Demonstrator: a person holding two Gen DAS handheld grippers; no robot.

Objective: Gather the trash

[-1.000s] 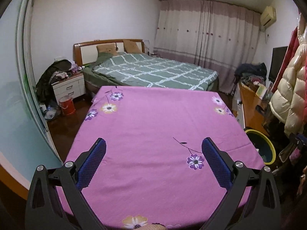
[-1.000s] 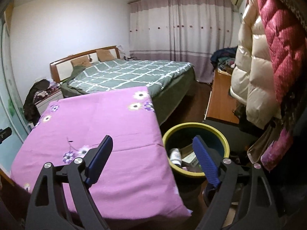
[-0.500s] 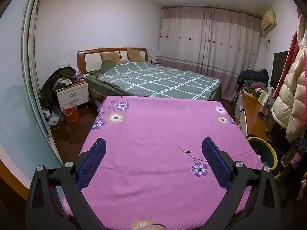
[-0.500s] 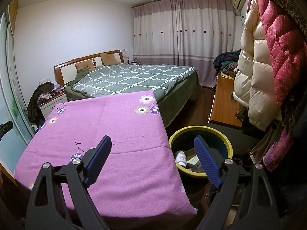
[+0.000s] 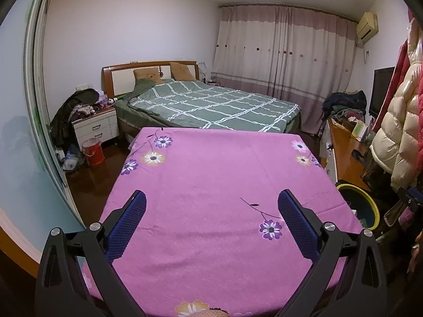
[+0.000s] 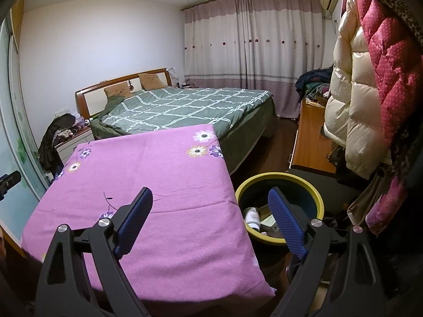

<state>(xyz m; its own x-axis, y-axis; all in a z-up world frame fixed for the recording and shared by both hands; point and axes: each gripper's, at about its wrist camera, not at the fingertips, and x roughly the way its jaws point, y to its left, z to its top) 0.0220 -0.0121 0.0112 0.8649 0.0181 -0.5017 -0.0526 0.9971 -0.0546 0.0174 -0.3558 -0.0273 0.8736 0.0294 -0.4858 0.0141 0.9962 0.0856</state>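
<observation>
Spanning most of both views, a table under a purple flowered cloth (image 5: pixel 211 179) fills the foreground; its far edge lies just before the foot of a bed with a green checked cover (image 5: pixel 211 105). On the table's left side, a strip of dark floor (image 5: pixel 90 185) runs back to a white nightstand (image 5: pixel 96 129) and a red bucket (image 5: pixel 92 152), bounded by a sliding glass door (image 5: pixel 31 137). On the right side, the cloth's edge drops beside a yellow-rimmed bin (image 6: pixel 280 178), which stands on the floor just beside the table's corner. The trash sits inside the bin: a white bottle (image 6: pixel 252 216) lies against the near-left wall, with a small box (image 6: pixel 268 223) beside it. Beyond the bin, a wooden cabinet (image 6: pixel 309 142) and hanging padded coats (image 6: pixel 351 105) narrow the passage between bed and wall.

The left gripper (image 5: pixel 211 211) hangs over the near half of the cloth, its blue-padded fingers (image 5: pixel 127 227) spread wide, holding nothing and touching nothing. The right gripper (image 6: pixel 210 211) straddles the table's right edge: one finger (image 6: pixel 134 219) shows above the cloth, the other (image 6: pixel 286 222) above the bin's opening. Its fingers are likewise spread wide and hold nothing.
</observation>
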